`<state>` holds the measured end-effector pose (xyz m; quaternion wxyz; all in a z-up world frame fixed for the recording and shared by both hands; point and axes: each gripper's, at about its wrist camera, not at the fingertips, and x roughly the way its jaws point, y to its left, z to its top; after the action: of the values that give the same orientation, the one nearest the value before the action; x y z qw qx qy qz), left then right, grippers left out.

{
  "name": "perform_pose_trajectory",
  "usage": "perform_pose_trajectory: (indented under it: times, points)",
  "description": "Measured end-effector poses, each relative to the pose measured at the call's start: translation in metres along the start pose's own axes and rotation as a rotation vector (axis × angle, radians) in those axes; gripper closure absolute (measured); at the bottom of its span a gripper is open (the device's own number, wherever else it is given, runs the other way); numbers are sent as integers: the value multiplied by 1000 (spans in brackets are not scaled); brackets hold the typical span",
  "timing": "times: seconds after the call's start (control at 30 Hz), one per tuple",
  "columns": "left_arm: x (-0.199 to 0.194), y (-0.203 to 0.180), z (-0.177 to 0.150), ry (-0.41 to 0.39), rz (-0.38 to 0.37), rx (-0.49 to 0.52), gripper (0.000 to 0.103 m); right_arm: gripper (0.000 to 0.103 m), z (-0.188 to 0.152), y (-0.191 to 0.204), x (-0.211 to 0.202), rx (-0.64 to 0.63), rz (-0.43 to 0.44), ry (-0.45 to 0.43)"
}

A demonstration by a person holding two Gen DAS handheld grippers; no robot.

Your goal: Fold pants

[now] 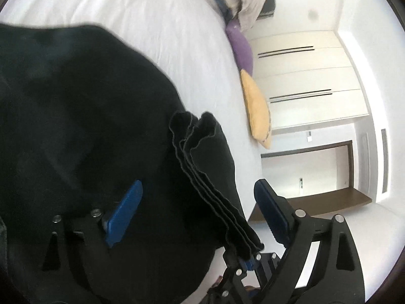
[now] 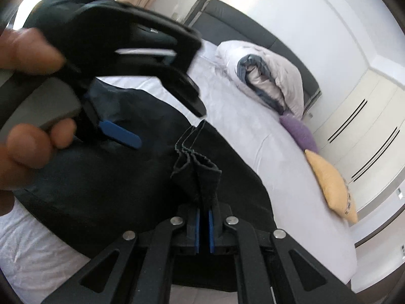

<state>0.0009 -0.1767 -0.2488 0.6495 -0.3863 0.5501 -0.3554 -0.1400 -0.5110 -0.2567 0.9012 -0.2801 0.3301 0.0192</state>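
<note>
Pants [image 2: 106, 182] edge bunched, hiding right tool [image 2: 204, 217] pads.

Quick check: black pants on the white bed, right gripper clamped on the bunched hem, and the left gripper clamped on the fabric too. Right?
Not quite. The left gripper is open: in the left wrist view its blue pads stand wide apart on either side of the fabric. The rest holds: black pants lie on the white bed, and the right wrist view shows the right gripper shut on the bunched hem.
</note>
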Motion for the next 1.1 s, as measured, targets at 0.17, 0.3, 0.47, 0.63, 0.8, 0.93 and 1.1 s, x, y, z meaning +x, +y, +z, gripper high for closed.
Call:
perform_pose_trajectory:
  times: [0.17,0.3,0.47,0.63,0.8,0.93,1.1]
  points:
    - [16,-9,1,48,21,12,13,98,2,14,-12,-33,-9,-16]
    - [35,-17,4,94,51,24,21,98,7,25,-20,-67,-9,-31]
    - [43,-14,8,146,101,49,87,98,13,33,-29,-88,-7,-45]
    - [27,-18,21,166,143,137,95,98,19,48,-36,-134,14,-62]
    - [-1,-26,39,151,219,250,96,98,31,69,-46,-174,65,-98]
    - [-23,-24,49,133,276,279,96,98,33,93,-51,-228,106,-115]
    - [-42,-5,38,142,349,310,96,98,31,113,-48,-263,158,-99]
